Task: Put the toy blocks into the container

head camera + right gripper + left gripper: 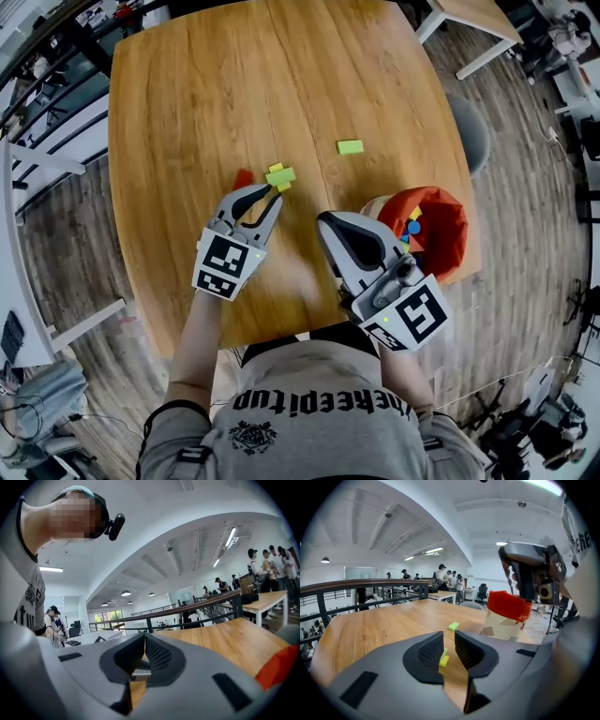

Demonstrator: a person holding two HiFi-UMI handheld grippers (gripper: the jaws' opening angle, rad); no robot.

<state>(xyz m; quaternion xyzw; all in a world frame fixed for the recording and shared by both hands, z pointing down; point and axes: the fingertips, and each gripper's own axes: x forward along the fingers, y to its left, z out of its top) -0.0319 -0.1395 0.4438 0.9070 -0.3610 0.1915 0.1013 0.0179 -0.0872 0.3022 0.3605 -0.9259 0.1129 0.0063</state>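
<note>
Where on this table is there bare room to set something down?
Bare: the far half of the table, beyond the lone green block, and the left strip past the red block. Crowded: the near middle, with the yellow-green blocks, left tool, right tool and container.

Most of a red block [243,175] lies hidden behind the fingers [236,202] of the left gripper [273,193].

Smooth wooden counter [187,112] with visible grain and a soft sheen. Lime toy blocks [350,146] look matt. The container [448,234] has a soft red cloth rim. The left tongs [449,651] are matt grey plastic with ribbed black pads [431,651].
</note>
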